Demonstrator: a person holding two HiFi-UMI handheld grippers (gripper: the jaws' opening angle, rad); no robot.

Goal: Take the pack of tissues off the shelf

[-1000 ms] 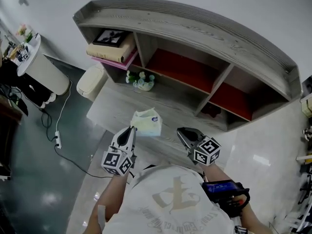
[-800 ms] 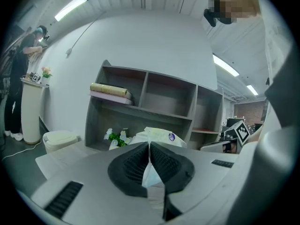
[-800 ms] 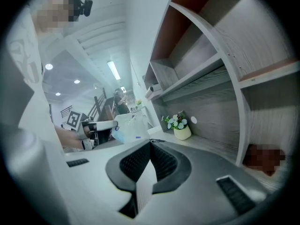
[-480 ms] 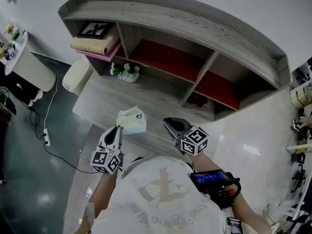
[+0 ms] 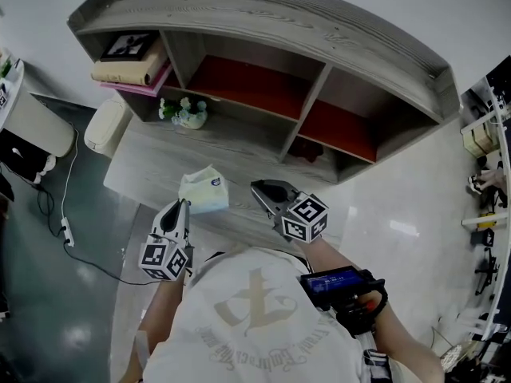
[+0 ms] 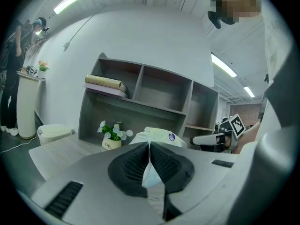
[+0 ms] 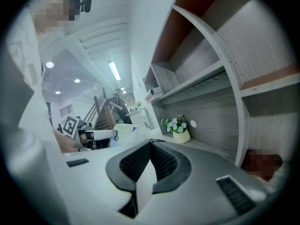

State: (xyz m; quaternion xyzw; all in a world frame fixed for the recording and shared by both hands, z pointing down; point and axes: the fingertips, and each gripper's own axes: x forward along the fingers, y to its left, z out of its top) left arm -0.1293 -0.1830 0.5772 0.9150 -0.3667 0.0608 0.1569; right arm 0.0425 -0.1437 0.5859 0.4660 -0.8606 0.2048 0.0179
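Observation:
The pack of tissues is a soft, pale green-white packet with a small round blue mark. It hangs in front of the grey wooden shelf, above the low ledge. My left gripper is shut on the packet's near edge; in the left gripper view the wrapper is pinched between the pads. My right gripper is to the right of the packet, apart from it, shut and holding nothing. The right gripper view has the packet to its left.
The shelf has red-backed compartments. Stacked books and a framed picture fill its left compartment. A small pot of white flowers stands on the ledge. A cream bin and a cable lie on the floor at left.
The head view has swung, so the shelf sits further left and up. The packet stays pinched in the left gripper and is slightly farther from the flower pot. The right gripper stays beside it.

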